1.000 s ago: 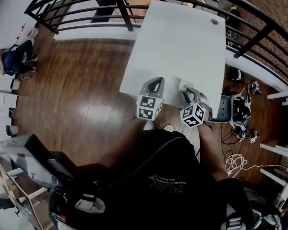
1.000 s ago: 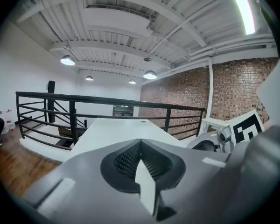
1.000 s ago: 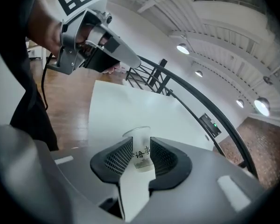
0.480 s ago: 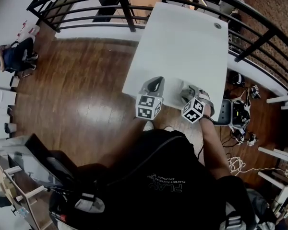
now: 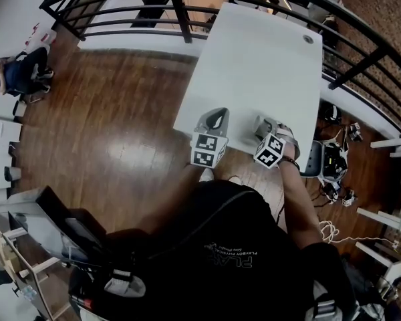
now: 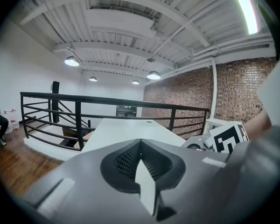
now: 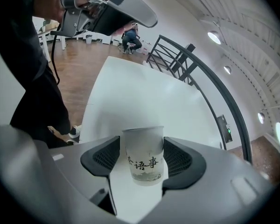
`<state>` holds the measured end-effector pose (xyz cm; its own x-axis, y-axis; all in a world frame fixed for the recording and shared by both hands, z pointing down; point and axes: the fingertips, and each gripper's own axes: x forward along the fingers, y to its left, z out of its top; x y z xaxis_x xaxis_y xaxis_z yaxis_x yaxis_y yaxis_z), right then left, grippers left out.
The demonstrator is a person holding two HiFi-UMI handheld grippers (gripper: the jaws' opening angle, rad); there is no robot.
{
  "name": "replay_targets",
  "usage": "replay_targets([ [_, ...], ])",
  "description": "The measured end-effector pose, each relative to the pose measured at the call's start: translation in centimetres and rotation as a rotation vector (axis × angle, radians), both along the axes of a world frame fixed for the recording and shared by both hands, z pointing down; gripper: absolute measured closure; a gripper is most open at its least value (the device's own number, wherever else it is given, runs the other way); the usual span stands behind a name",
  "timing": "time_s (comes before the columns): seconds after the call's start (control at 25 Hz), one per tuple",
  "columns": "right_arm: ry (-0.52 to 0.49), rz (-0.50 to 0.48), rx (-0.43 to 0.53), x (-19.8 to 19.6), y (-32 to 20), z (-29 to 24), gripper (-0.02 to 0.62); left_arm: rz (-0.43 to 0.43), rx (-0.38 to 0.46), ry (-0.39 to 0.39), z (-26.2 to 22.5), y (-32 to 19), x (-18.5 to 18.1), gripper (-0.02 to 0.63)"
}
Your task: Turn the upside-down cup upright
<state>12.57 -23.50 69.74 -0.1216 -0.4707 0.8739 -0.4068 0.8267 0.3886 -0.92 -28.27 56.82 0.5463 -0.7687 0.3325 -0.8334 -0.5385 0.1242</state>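
Note:
A white paper cup with black characters stands upright, wide mouth up, on the white table near its front edge. My right gripper points steeply down with the cup between its jaws. Those jaws are opening, and the pads flank the cup without squeezing it. In the head view the right gripper hides the cup. My left gripper hovers at the table's front left, its tips meeting with nothing between them.
A black railing runs around the table's far and right sides. A small round grommet sits in the far right corner of the tabletop. Cables and gear lie on the wooden floor to the right. A seated person is far left.
The right gripper has sunk a little and rolled, so its marker cube faces differently. The left gripper has hardly shifted.

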Motion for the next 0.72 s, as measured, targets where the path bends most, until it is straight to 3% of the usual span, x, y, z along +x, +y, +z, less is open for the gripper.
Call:
replay_targets([
  [0.44,0.034,-0.022,0.021,0.1,-0.1,-0.2,0.316,0.012,0.002,0.007,0.1,-0.1,-0.3,0.606],
  [0.72,-0.043,0.065,0.092,0.8,-0.5,-2.4,0.315,0.031,0.007,0.004,0.1,0.4,0.5,0.606],
])
